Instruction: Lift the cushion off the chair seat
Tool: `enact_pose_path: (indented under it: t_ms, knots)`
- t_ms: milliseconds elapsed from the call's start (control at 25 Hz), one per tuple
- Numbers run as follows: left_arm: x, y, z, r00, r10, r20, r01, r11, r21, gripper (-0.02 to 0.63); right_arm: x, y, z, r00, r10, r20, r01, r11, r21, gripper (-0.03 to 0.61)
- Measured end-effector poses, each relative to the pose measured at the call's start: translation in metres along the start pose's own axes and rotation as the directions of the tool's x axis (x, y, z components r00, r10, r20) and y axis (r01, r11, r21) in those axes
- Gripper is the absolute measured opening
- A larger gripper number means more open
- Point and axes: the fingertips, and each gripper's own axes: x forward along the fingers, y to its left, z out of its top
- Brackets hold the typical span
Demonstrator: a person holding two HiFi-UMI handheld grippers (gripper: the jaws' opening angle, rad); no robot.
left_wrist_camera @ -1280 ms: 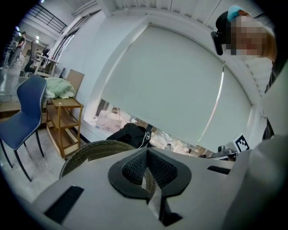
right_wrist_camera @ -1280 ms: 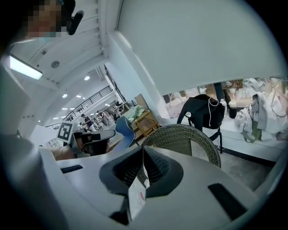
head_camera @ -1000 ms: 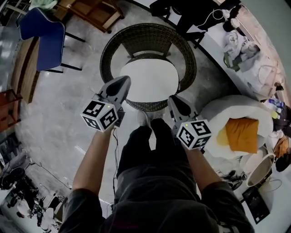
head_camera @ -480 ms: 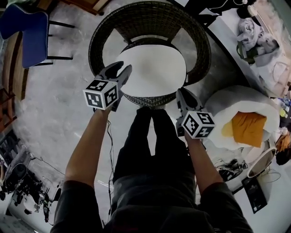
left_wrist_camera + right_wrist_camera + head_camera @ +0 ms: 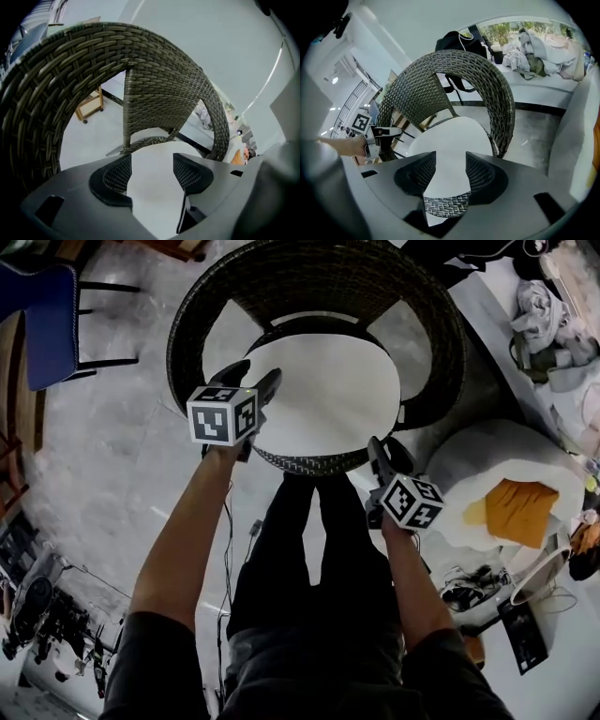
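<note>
Cushion point(image 5: 328, 390), white and round, lay flat on the seat of the wicker chair point(image 5: 314, 282), ringed by the curved woven back. Left tongs point(image 5: 255, 377) were over the cushion's left edge, pointing down and forward. Their jaws had just been opening and stood apart, released, with white cushion showing in the gap and neither pad pressing on it. Whether the tips touched the cushion could not be told. Right tongs point(image 5: 384, 448) sat at the chair's front right, just beside the woven front rim. Those jaws had also just been opening and were released; the gap showed the rim's weave low down and cushion beyond, nothing gripped. Blue chair point(image 5: 47, 320) stood well off to the left on the grey floor point(image 5: 103, 474). Orange pillow point(image 5: 516, 510) rested on a white beanbag point(image 5: 487, 451) at right.
</note>
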Motion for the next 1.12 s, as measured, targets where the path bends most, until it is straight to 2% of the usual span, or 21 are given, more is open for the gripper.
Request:
enact_pose_path:
  t_ms: [160,320,600,880,1120]
  knots:
    - [0.016,0.014,-0.003,0.998,0.029,-0.055,-0.028,0.999,0.019,0.299,0.016,-0.023,-0.013,0.998,-0.054,-0.031,0.056,0.998,0.041,0.171]
    - [0.032,0.030,-0.014,0.987,0.068,-0.143,-0.063,0.997,0.039,0.323,0.029,-0.046,-0.029,0.993,-0.099,-0.069,0.105,0.990,0.089,0.178]
    - [0.062,0.059,-0.033,0.951,0.126,-0.282,-0.107,0.991,0.082,0.334,0.049,-0.064,-0.046,0.985,-0.134,-0.112,0.147,0.982,0.115,0.182]
    - [0.083,0.077,-0.055,0.902,0.150,-0.406,-0.123,0.988,0.091,0.333,0.070,-0.083,-0.056,0.965,-0.194,-0.178,0.219,0.966,0.136,0.183]
    - [0.091,0.083,-0.062,0.891,0.125,-0.436,-0.121,0.992,0.037,0.333,0.078,-0.086,-0.061,0.950,-0.229,-0.213,0.260,0.957,0.129,0.181]
